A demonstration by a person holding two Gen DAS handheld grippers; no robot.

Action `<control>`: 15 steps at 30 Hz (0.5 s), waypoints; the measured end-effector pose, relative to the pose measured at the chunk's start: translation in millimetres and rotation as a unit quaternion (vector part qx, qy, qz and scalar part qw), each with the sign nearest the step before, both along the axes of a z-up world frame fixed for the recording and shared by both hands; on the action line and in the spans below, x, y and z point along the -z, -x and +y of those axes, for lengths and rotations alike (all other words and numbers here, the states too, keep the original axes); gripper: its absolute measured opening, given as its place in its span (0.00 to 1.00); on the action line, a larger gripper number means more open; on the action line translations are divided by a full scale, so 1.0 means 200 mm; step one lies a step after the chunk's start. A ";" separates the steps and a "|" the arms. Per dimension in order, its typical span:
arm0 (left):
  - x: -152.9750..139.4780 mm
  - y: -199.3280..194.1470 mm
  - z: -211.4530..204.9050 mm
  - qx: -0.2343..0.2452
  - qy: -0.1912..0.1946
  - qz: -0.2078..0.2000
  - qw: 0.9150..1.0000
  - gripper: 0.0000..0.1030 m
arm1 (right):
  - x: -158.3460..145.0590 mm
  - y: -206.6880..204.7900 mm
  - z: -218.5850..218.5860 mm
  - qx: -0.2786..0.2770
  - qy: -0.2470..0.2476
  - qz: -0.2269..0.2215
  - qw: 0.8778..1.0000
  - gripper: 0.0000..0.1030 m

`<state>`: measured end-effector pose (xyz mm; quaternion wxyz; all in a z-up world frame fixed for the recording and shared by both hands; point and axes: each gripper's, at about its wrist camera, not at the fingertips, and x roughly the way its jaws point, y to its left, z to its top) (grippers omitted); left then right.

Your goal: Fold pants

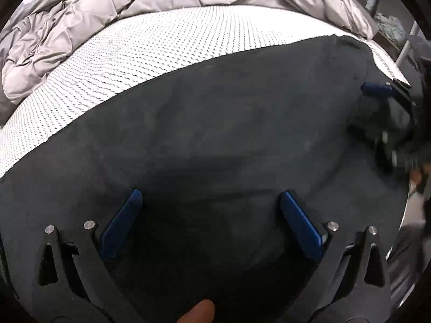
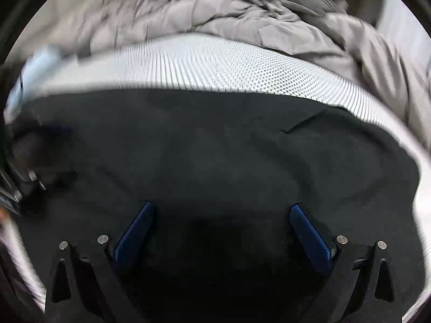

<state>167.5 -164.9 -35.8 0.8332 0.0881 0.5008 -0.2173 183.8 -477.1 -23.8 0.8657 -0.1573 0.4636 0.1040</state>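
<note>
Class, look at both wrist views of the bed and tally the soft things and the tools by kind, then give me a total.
Dark pants: 1
Grey quilted comforter: 1
White textured mattress: 1
Grippers with blue pads: 2, the left gripper and the right gripper, both open above the pants
Total: 5

one pants (image 1: 215,123), one mattress (image 1: 134,53), one duvet (image 1: 80,13), two tongs (image 1: 210,210)

Rumpled grey duvet (image 1: 129,5) lies bunched on white dotted mattress (image 1: 134,62).
</note>
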 end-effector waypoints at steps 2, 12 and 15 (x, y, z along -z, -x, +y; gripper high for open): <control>0.00 -0.01 0.07 -0.016 0.006 0.006 1.000 0.99 | -0.04 -0.02 -0.16 0.047 0.022 -0.014 0.999 0.98; -0.11 0.01 0.19 -0.055 0.011 -0.008 0.998 0.99 | -0.14 -0.02 -0.56 0.209 0.069 -0.066 0.973 0.99; -0.19 -0.02 0.11 -0.032 0.029 -0.035 0.998 0.99 | -0.24 0.09 -0.39 0.167 0.051 -0.098 0.980 0.99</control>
